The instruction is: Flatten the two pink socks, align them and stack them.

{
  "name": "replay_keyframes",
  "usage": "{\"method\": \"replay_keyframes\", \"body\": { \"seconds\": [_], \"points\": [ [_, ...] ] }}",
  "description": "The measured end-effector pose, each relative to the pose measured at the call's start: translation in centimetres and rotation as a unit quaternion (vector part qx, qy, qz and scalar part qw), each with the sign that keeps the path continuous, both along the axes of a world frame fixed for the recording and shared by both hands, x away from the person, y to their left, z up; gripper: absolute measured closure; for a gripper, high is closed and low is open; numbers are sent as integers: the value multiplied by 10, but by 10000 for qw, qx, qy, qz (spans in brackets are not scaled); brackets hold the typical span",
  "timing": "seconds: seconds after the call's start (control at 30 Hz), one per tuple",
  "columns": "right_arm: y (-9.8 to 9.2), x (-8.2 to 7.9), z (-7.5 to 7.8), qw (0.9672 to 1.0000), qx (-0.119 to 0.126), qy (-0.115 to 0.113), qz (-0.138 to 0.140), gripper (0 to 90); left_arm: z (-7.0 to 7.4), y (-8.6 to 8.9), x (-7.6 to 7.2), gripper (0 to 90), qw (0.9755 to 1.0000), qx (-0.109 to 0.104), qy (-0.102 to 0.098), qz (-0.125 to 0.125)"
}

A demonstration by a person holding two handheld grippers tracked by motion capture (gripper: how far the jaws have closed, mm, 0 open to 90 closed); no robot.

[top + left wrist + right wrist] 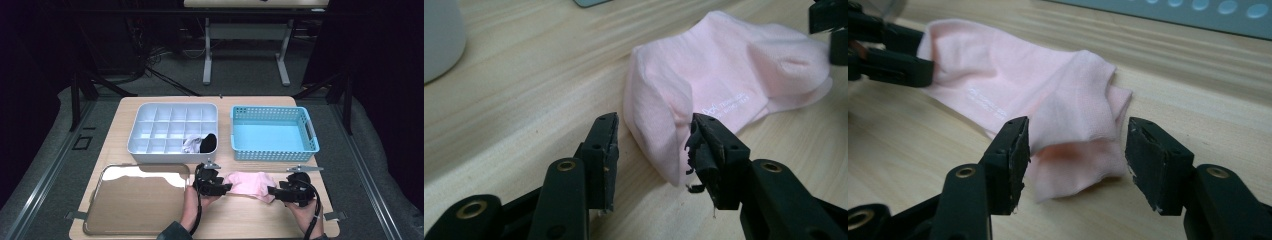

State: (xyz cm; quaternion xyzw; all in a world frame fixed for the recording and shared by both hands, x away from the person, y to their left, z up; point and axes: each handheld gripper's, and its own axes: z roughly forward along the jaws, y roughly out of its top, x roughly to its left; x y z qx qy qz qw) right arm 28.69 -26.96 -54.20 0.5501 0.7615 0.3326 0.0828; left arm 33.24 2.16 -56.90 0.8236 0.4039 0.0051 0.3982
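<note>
Pink sock (250,184) lying flat on the wooden table (150,105), near the front edge, between the two grippers and in front of both containers. Left gripper (226,188) at one end of the sock, right gripper (272,190) at the other; each aimed inward, suited to working the fabric from both ends at once.

Left gripper jaws standing apart, one end of the sock between them, no pad pressing on cloth. Right gripper jaws likewise apart, a rumpled end of the sock between them, the left jaw at the fabric's edge, no clamping evident. Sock judged unheld, resting on the table under its own weight.

White divided tray (172,131) behind, one black sock (209,142) and one white sock (191,144) bundled in neighbouring front compartments: probable destination for sorted items. Blue basket (273,132) beside it, nothing seen inside. Reflective tray (137,197) at front left, bare.

Likely stage: sock laid out for folding or rolling before going into a compartment.
</note>
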Motion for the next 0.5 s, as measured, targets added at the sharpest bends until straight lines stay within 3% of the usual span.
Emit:
{"method": "replay_keyframes", "body": {
  "seconds": [0.03,0.07,0.1,0.2,0.3,0.5],
  "points": [
    [1,2,-3,9999,-74,66,50,472,0,-1,1,567,10000,37,3,-59],
    [6,7,-9,9993,-323,148,128,543,0,-4,2,632,9999,109,34,-124],
    [9,9,-12,9988,-401,193,181,578,-1,-5,3,651,9998,153,49,-149],
    [15,12,-16,9972,-620,163,373,645,-3,-6,2,753,9996,209,68,-168],
    [18,13,-16,9956,-765,61,529,671,-4,-5,1,827,9996,206,50,-169],
    [21,25,-17,9920,-796,-39,982,691,-5,4,-6,844,9996,258,93,-102]
  ]
}}
